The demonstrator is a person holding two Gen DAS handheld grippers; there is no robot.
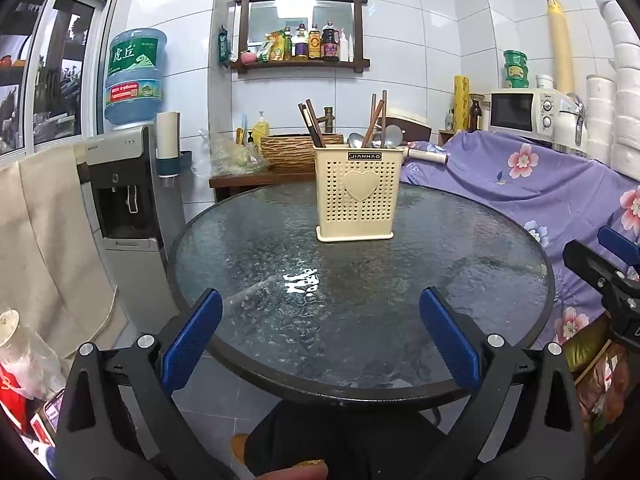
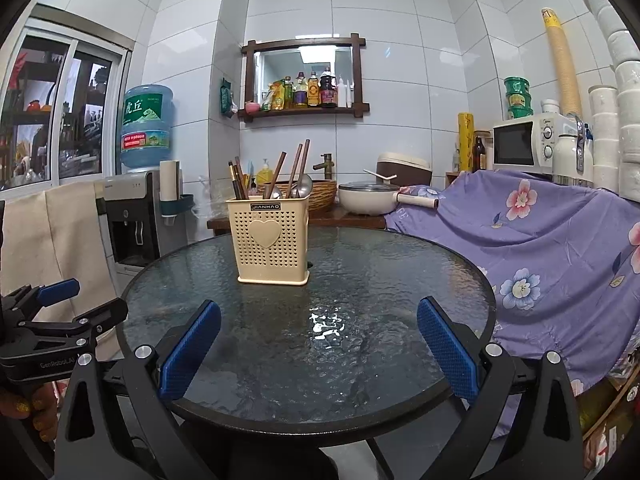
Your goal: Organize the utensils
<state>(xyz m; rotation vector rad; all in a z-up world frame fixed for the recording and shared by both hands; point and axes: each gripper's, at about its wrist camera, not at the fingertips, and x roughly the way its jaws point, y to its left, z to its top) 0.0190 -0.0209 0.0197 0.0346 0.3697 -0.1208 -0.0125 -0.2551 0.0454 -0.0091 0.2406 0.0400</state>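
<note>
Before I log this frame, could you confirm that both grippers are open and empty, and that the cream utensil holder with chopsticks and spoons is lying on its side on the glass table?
Not quite: the utensil holder stands upright on the glass table, as the right wrist view shows. The rest holds: chopsticks and spoons are in it, and the left gripper and right gripper are open and empty.

The left gripper (image 1: 320, 340) hangs with its 2 blue pads (image 1: 192, 340) spread wide, gripping nothing. The right gripper (image 2: 318, 350) matches it, jaws wide apart and empty.
</note>
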